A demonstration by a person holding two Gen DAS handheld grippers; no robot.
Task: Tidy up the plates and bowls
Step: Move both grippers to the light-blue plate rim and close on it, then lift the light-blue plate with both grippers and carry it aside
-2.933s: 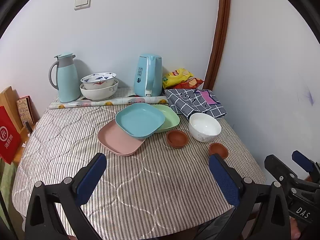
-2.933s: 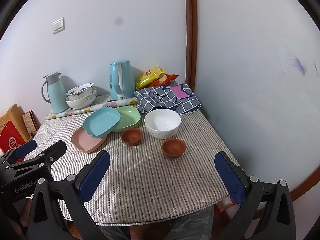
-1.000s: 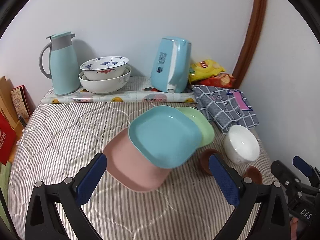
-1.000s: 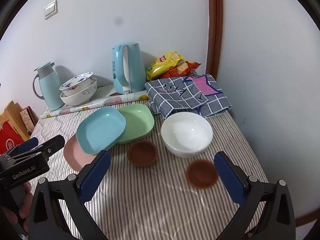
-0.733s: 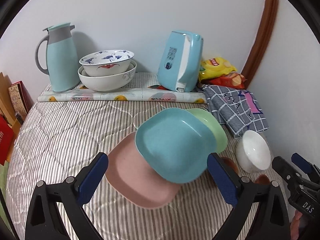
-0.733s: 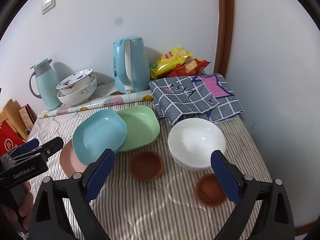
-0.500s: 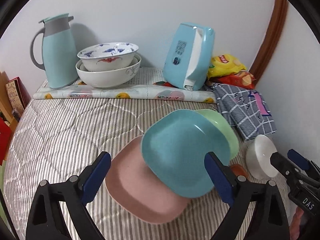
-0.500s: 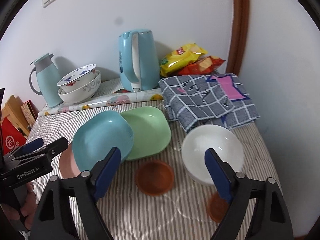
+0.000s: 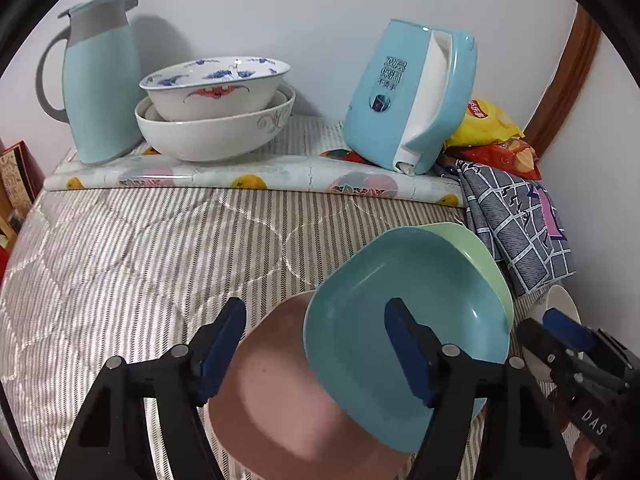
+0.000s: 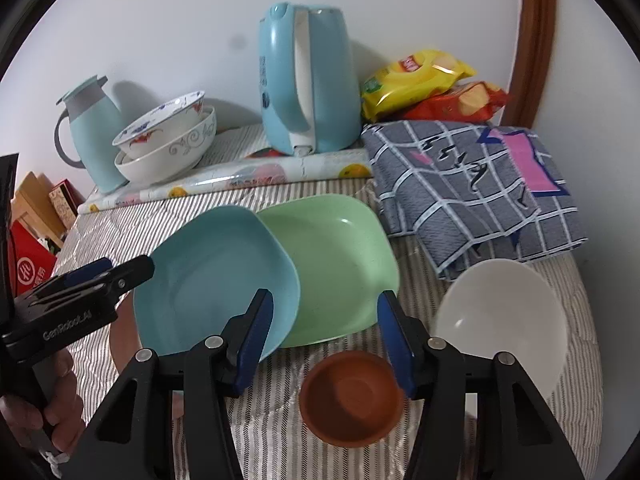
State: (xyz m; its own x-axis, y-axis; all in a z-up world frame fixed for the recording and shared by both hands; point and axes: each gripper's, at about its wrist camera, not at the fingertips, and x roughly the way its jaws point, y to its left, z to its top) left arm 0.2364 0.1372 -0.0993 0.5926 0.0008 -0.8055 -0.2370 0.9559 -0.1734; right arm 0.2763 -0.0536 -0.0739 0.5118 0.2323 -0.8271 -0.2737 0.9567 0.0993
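Three square plates overlap on the striped cloth: a blue plate (image 9: pixel 400 300) (image 10: pixel 216 276) lies on top of a pink plate (image 9: pixel 280 400) and a green plate (image 9: pixel 480 256) (image 10: pixel 336 256). My left gripper (image 9: pixel 314 340) hovers over the pink and blue plates; its jaws are closing and nothing is gripped. My right gripper (image 10: pixel 325 334) hangs above the green plate's near edge, its jaws also closing and holding nothing. A small brown bowl (image 10: pixel 352 396) sits just below it, and a white bowl (image 10: pixel 500 316) to its right. In the right wrist view my left gripper (image 10: pixel 92 280) reaches the blue plate's left rim.
Along the wall stand a pale blue thermos jug (image 9: pixel 100 76), two stacked large bowls (image 9: pixel 216 120), a blue kettle (image 10: pixel 308 80) and snack bags (image 10: pixel 420 72). A rolled mat (image 9: pixel 240 178) lies in front of them. A checked cloth (image 10: pixel 480 176) lies at the right, by the side wall.
Both grippers have moved forward and down toward the plates, which now loom larger. The jaws of both have narrowed. The dishes have not moved.
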